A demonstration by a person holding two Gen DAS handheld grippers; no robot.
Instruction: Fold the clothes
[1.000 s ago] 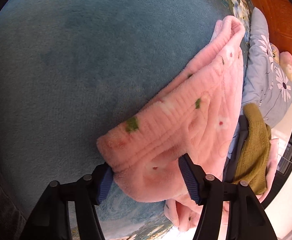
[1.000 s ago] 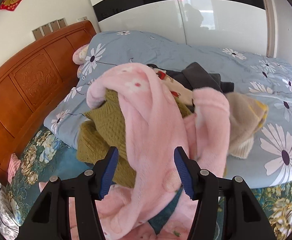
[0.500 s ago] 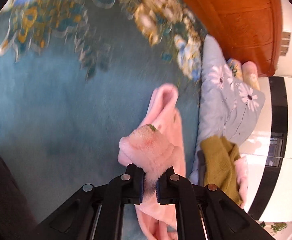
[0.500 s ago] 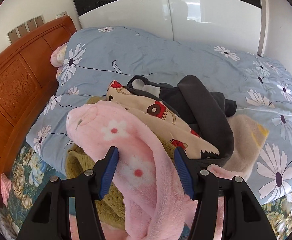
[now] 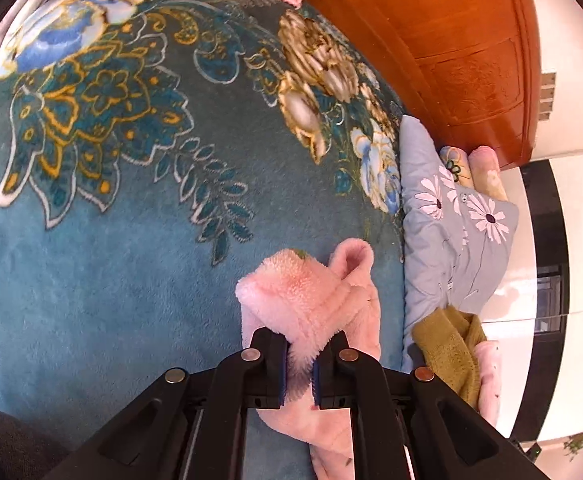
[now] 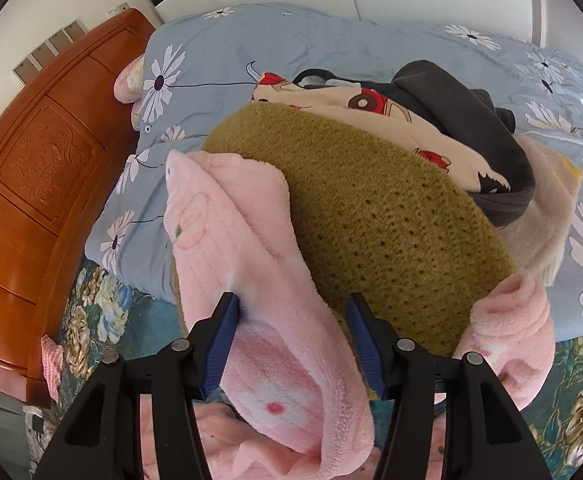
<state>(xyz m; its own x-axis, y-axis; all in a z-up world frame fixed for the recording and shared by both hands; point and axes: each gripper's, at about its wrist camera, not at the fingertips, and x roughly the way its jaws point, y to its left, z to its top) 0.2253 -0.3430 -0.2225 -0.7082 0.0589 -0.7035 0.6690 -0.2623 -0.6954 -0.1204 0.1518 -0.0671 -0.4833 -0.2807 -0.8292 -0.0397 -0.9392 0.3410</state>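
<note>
Teal floral blanket [image 5: 91,240] underneath: your left gripper [image 5: 298,364] is clamped on the pink fleece garment [image 5: 311,300]. Right gripper [image 6: 291,340] is spread wide, fleece [image 6: 251,248] running lengthwise between its fingers toward frame's upper left.

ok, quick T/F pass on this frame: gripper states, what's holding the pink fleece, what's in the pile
1. The left gripper is shut on the pink fleece garment. True.
2. The right gripper is clamped shut on the fleece. False: its jaws stand wide open, with the fleece lying between them.
3. An olive knit sweater lies in the clothes pile on the bed. True.
4. The pile sits on a bare wooden floor. False: it rests on a blue daisy-print duvet.
5. The headboard is white metal. False: it is carved reddish wood.
</note>
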